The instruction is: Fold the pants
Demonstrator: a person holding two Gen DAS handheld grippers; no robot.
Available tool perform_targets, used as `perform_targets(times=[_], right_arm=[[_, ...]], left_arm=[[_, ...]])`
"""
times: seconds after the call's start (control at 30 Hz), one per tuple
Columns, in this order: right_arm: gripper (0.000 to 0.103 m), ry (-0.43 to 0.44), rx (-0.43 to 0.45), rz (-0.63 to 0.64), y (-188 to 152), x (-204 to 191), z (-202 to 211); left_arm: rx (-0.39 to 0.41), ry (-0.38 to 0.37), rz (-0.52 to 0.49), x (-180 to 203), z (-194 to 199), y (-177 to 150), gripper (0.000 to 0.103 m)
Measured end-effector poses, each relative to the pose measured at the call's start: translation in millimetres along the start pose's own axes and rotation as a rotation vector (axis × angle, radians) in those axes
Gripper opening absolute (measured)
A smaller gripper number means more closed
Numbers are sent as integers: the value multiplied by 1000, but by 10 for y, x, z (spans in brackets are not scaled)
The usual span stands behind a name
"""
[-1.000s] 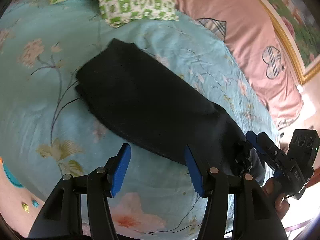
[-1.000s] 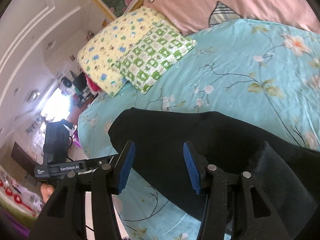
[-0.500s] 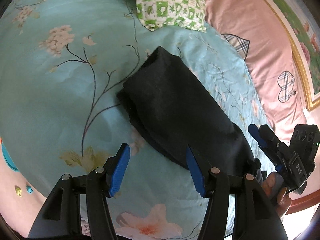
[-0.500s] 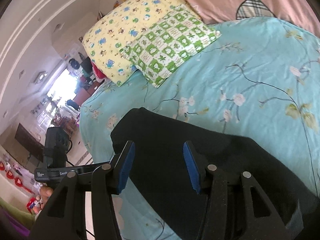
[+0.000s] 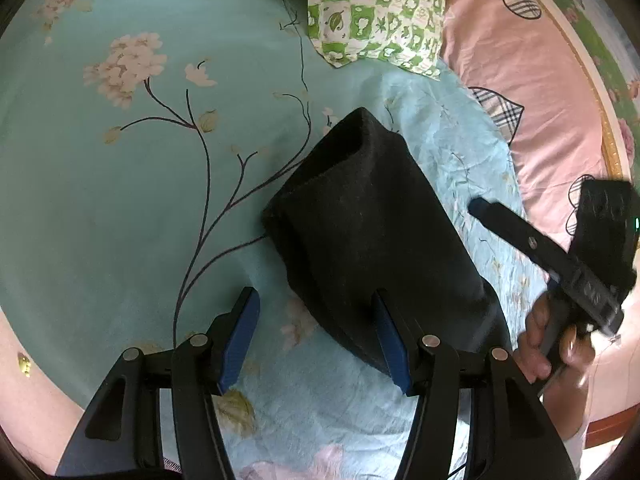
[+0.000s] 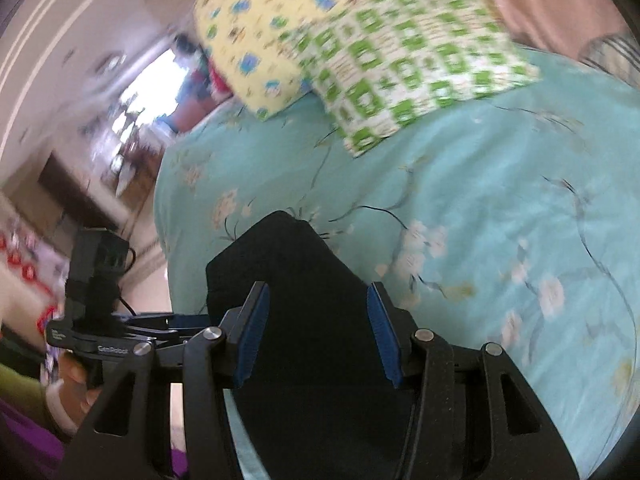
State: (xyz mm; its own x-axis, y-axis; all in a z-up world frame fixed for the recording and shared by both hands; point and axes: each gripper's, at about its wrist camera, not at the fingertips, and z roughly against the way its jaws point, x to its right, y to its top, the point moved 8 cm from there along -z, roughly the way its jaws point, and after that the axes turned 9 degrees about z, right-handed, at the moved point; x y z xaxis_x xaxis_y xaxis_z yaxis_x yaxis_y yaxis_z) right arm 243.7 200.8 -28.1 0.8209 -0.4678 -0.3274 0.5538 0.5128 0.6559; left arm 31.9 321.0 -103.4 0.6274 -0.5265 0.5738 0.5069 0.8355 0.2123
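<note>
Both my grippers, left gripper [image 5: 316,340] and right gripper [image 6: 316,334], hang jaws apart, empty, over folded black pants [image 5: 372,232] on bed [image 5: 120,208].

My pants [image 5: 372,220] are soft, fuzzy black cloth. The sheet [image 5: 120,200] is smooth, crinkly cloth. My left gripper [image 5: 316,338] is matt black plastic with shiny metal pins.

Soft, even daylight is spread over the bed [image 5: 120,208] in the left wrist view, which is sharp but bowed and darkened at its rim. The right wrist view is smeared by motion blur, and a window [image 6: 148,84] is blown out white.
</note>
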Motion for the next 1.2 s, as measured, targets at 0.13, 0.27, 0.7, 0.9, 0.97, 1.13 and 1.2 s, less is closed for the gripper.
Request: perform_targets(times=[0.13,0.27,0.7,0.9,0.97,1.13,1.2], right_arm=[[52,38,-51,71,182,16,-271],[52,88,-124,113,233,39,-510],[24,142,-229,183,232,-71,-806],[20,158,-155,135,251,-107,-583],[20,158,-126,126,275,-127,-468],[19,164,-36,87,320,-140,-104],[19,159,-5,78,322,-152,24]], left_arm=[[3,4,-6,21,-49,30,59],[2,0,-8,29,-88,42,61],[-6,-17,-30,80,-185,135,22],[15,-28,-68,271,-36,74,17],[23,-37,-83,356,39,68,17],[44,-80,-127,619,255,25,16],[52,-94,-153,739,325,-14,16]])
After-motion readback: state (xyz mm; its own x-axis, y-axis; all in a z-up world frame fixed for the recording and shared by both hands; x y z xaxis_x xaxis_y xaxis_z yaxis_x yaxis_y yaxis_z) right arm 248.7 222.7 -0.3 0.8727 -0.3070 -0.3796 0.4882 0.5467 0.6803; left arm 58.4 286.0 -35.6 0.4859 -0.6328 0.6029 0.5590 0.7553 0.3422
